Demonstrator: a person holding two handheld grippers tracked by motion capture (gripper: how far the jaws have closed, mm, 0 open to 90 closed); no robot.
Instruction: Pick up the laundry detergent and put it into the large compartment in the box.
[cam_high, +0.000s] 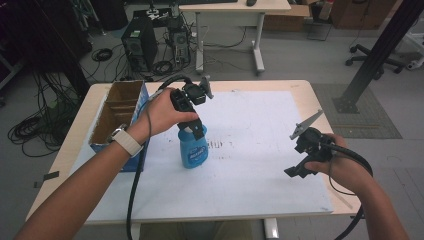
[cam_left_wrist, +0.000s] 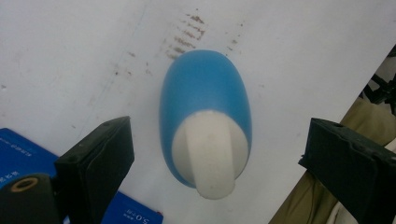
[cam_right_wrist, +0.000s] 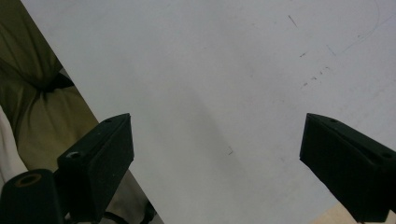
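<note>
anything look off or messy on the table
Brown smudges mark the white sheet just beyond the blue bottle, which stands upright and intact. No spill shows. The cardboard box overhangs the sheet's left edge.

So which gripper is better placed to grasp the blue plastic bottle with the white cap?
Left. The left gripper hangs open directly over the blue plastic bottle; the right gripper is open over bare white board.

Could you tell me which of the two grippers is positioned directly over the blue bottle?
The left gripper: its open fingers straddle the blue bottle from above. The right gripper hangs open over bare white board.
</note>
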